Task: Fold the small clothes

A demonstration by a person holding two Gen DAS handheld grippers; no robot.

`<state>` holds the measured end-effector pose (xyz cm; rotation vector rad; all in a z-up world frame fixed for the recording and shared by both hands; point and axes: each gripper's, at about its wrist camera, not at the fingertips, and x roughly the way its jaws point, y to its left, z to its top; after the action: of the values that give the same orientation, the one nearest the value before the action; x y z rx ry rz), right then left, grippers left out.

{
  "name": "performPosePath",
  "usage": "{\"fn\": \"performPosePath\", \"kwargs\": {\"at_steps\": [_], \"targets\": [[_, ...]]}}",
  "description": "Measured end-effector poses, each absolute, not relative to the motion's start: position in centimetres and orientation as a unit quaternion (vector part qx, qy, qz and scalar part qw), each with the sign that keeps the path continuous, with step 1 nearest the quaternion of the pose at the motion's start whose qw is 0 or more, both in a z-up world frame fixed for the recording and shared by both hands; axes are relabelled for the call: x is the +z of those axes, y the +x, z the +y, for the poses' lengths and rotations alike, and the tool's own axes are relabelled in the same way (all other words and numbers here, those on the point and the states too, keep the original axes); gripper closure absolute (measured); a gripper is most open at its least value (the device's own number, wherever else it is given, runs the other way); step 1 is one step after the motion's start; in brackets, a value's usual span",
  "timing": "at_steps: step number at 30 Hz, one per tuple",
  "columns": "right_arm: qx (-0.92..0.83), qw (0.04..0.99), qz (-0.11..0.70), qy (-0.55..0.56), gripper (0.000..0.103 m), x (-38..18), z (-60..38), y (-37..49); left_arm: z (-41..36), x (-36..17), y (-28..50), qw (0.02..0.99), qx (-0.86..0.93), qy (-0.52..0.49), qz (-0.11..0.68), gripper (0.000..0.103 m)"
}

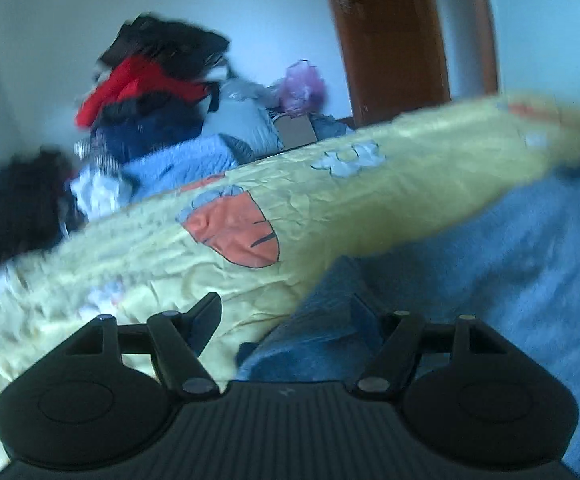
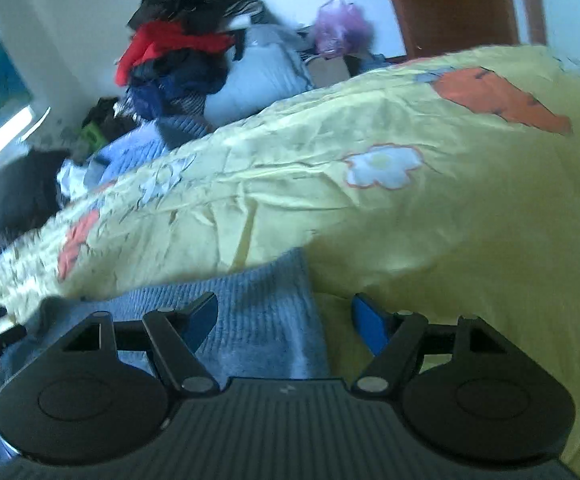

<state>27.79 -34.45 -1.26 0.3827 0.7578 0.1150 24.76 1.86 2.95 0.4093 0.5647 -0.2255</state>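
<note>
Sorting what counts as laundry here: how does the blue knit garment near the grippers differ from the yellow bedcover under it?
The blue knit garment is plain and ribbed; the yellow bedcover is smooth, crinkled and printed with flowers and carrots. The garment is small and lies on top; the bedcover spreads across both views. Both are soft fabric.

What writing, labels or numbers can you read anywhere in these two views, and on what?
None can be read.
Yellow bedcover: only carrot and flower pictures, no words.
Blue knit garment: no tag showing.
Clothes pile: too blurred to tell.
Cardboard box: no readable print.
</note>
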Motion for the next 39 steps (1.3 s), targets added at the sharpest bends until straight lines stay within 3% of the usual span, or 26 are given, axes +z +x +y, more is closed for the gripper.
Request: {"fn": "performPosePath", "kwargs": {"at_steps": [1,2,4,8,10,11,13,19,20,21,22,23,24,29,32,33,34,35,36,37,39], "targets": [[0.059,0.911,0.362,0.186,0.033,-1.3,-34.4,27.8,1.5,2.5,24.9,0.930,-0.099,0.226,0.274,0.031],[0.064,0.912,0.360,0.186,0.057,-1.4,-34.4,27.8,1.2,2.0,25.1,0.925,-0.091,0.246,0.276,0.031],[0.066,0.910,0.367,0.181,0.075,-1.5,-34.4,27.8,1.3,1.9,25.2,0.923,-0.106,0.246,0.276,0.032],[0.079,0.906,0.366,0.197,0.073,-1.4,-34.8,27.5,2.9,3.5,23.3,0.927,-0.209,0.173,0.260,0.030],[0.092,0.903,0.367,0.204,0.069,-1.3,-35.0,27.4,2.6,3.2,22.9,0.925,-0.199,0.206,0.251,0.024],[0.097,0.902,0.368,0.205,0.060,-1.2,-35.1,27.4,2.3,3.0,23.0,0.924,-0.184,0.225,0.250,0.024],[0.103,0.902,0.366,0.207,0.055,-1.2,-35.2,27.3,2.1,2.4,23.7,0.917,-0.174,0.243,0.264,0.024],[0.103,0.904,0.367,0.196,0.055,-1.4,-34.8,27.2,1.2,1.7,24.2,0.909,-0.171,0.271,0.268,0.024],[0.102,0.905,0.366,0.193,0.055,-1.4,-34.7,27.1,1.2,1.6,24.4,0.908,-0.161,0.278,0.268,0.027],[0.102,0.906,0.366,0.189,0.055,-1.4,-34.6,27.1,1.2,1.5,24.7,0.908,-0.155,0.280,0.270,0.048],[0.100,0.907,0.365,0.184,0.060,-1.5,-34.5,27.1,1.1,1.4,25.2,0.908,-0.148,0.277,0.278,0.078],[0.098,0.909,0.363,0.181,0.077,-1.4,-34.3,27.1,1.1,1.3,25.8,0.908,-0.136,0.271,0.287,0.090],[0.098,0.909,0.360,0.185,0.085,-1.4,-34.3,27.1,1.2,1.4,26.2,0.910,-0.127,0.261,0.295,0.096],[0.090,0.918,0.319,0.218,0.089,-0.2,-35.3,26.1,4.5,2.6,28.5,0.927,-0.111,0.097,0.345,0.096],[0.069,0.903,0.357,0.228,0.087,-1.9,-35.8,26.5,5.5,1.9,28.6,0.925,-0.088,0.075,0.363,0.094],[0.070,0.904,0.349,0.238,0.083,-2.0,-35.9,26.1,5.7,2.1,27.9,0.928,-0.085,0.075,0.356,0.087],[0.063,0.905,0.339,0.248,0.076,-1.7,-36.1,25.5,5.9,2.4,27.3,0.929,-0.077,0.074,0.354,0.071],[0.057,0.904,0.333,0.261,0.057,-1.4,-36.3,24.8,6.3,2.7,26.6,0.931,-0.070,0.072,0.352,0.062],[0.059,0.902,0.323,0.278,0.049,-0.9,-36.6,23.9,6.9,3.2,25.5,0.936,-0.064,0.066,0.339,0.045],[0.069,0.903,0.310,0.290,0.043,-0.5,-36.7,22.7,7.5,3.7,24.3,0.942,-0.059,0.061,0.325,0.036],[0.089,0.902,0.297,0.300,0.044,0.3,-37.0,20.1,8.9,4.7,21.5,0.951,-0.045,0.033,0.305,0.036]]}}
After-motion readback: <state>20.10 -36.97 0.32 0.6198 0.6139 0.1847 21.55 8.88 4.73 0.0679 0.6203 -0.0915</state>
